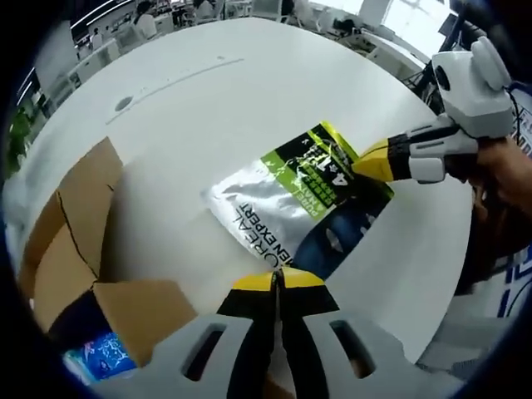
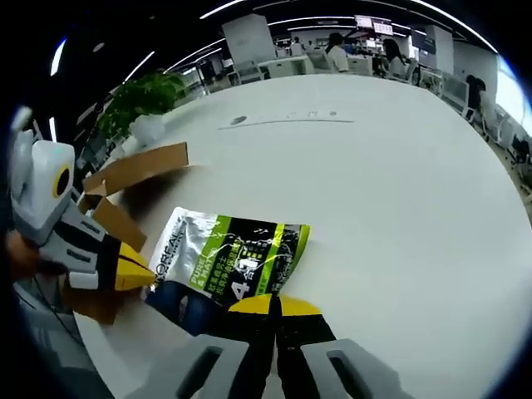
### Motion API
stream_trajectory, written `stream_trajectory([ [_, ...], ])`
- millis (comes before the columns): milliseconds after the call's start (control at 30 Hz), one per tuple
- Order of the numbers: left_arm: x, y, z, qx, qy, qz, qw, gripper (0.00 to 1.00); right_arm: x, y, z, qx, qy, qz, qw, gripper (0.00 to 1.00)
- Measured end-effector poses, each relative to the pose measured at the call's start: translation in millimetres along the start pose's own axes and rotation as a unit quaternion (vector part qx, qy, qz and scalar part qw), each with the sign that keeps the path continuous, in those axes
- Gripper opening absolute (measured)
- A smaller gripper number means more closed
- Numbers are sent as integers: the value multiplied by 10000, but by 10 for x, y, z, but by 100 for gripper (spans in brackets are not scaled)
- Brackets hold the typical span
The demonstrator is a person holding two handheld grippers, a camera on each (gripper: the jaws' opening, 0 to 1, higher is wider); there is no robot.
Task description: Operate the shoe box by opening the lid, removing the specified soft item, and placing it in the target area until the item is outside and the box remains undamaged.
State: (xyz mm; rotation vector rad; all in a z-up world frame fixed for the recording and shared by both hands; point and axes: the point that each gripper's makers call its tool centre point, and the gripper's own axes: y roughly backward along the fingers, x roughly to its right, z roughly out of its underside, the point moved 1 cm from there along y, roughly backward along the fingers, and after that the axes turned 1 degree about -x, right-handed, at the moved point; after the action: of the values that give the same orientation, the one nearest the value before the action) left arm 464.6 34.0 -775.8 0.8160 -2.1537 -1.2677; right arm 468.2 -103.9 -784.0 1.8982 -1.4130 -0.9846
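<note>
At the bottom of the left gripper view, the left gripper point(image 1: 278, 281) has its two yellow-tipped jaws pressed together. They sit on the near edge of the shiny silver, green and dark blue soft pouch point(image 1: 291, 204). It looks like they pinch that edge, but I cannot tell for sure.

The right gripper point(image 1: 366, 165) comes in from the right side there. Its jaws are closed too, and they meet the far green edge of the pouch. In the right gripper view, the right gripper point(image 2: 274, 306) has its tips together at the near edge of the pouch point(image 2: 229, 262).

So the two grippers are at opposite ends of the pouch. That is probably so it stays flat and does not fold while it is set down.

The pouch lies flat on the big round white table point(image 1: 241, 108). It is outside the box already, so the hard part of the job looks done. I think the next thing is to let go gently.

Just beside the pouch is the brown cardboard shoe box point(image 1: 79, 241) with its flaps open. It looks whole, not torn. Something blue point(image 1: 104, 356) shows inside it.

Farther off, a leafy green plant point(image 2: 145, 96) stands past the table edge. Beyond that are office desks and people sitting.
</note>
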Motion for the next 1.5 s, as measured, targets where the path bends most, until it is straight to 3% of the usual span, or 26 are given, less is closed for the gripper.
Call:
stream_trajectory([
  [367,-15,89,-20,76,-126,60,9999,2,-1,-17,-5,43,-60,122,9999,0],
  [600,40,227,-16,119,-83,262,9996,5,-21,-34,-1,44,-52,149,9999,0],
  [1000,-31,507,-139,436,-54,267,9987,5,-223,-118,-53,4,112,44,9999,0],
  [1500,-59,837,-184,805,-26,422,9959,6,-291,-130,-27,-76,145,79,9998,0],
])
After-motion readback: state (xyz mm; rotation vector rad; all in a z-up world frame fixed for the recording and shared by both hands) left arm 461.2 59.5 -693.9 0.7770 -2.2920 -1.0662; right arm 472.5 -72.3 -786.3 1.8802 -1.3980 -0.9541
